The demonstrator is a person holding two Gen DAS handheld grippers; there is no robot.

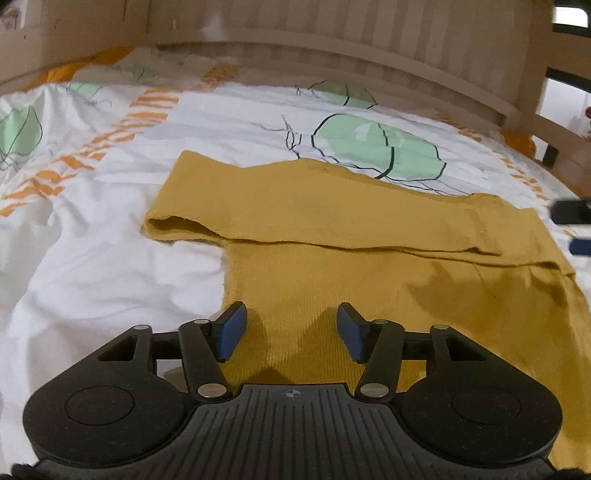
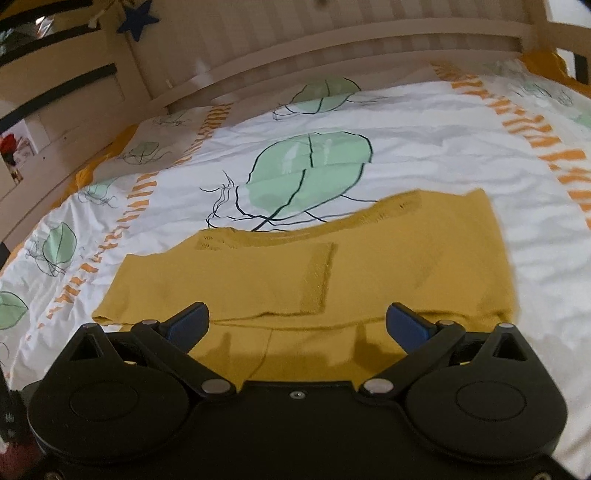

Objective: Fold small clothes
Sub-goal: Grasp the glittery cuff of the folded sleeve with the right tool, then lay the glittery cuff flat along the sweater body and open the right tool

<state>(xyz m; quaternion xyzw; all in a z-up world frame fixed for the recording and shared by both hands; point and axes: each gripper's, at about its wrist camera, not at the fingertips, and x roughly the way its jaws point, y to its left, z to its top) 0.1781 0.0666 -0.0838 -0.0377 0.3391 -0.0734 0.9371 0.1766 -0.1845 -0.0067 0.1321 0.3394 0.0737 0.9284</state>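
Observation:
A mustard-yellow knit garment (image 1: 332, 221) lies flat on the bed, its sleeves folded across the body. It also shows in the right wrist view (image 2: 369, 258), with one sleeve cuff (image 2: 317, 277) lying over its middle. My left gripper (image 1: 291, 328) is open and empty, hovering over the garment's near left edge. My right gripper (image 2: 297, 325) is wide open and empty, over the garment's near edge. The right gripper's fingertips (image 1: 570, 225) show at the right edge of the left wrist view.
The garment rests on a white duvet (image 1: 110, 258) with green leaf prints (image 2: 306, 170) and orange stripes (image 1: 92, 147). A wooden bed rail (image 1: 369, 55) runs along the far side. A blue star (image 2: 138, 18) hangs on the frame.

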